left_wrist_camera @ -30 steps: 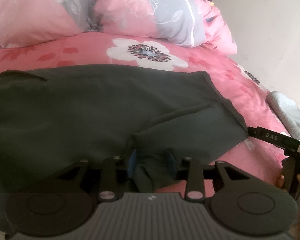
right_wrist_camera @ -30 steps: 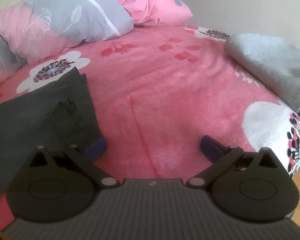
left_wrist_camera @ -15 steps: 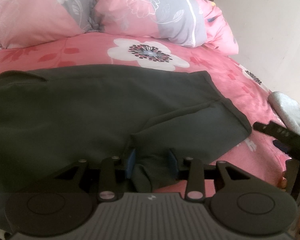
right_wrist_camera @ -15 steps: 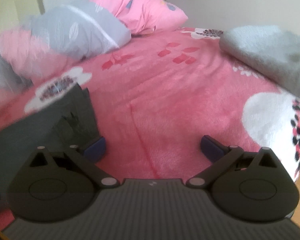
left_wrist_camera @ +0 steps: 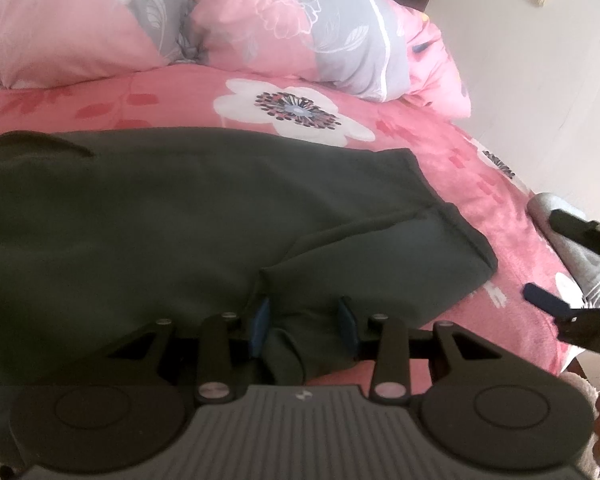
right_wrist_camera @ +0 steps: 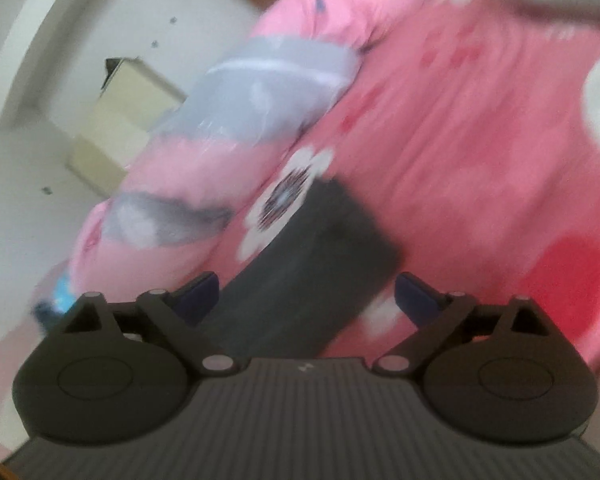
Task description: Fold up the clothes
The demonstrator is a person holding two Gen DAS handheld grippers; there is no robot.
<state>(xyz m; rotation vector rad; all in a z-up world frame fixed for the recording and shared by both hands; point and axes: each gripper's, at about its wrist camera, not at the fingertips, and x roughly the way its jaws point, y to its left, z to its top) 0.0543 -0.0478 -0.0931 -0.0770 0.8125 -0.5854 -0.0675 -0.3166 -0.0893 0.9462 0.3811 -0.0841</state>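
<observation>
Right, the dark garment (left_wrist_camera: 172, 216) lies spread flat on the pink bed (left_wrist_camera: 460, 152), just below the pillows (left_wrist_camera: 292, 28). The left gripper (left_wrist_camera: 303, 322) sits at the garment's near edge, its jaws clenched on a bunched fold of the cloth. Off to the garment's right, the right gripper (left_wrist_camera: 548, 258) hangs in the air, its jaws closing with nothing between them. A grey folded cloth (left_wrist_camera: 572, 248) lies further right of the garment, by the bed's edge. The right wrist view is badly smeared and tilted, so the garment's corner (right_wrist_camera: 324, 256) there seems to lie beyond the blue pads (right_wrist_camera: 414, 294), untouched.
</observation>
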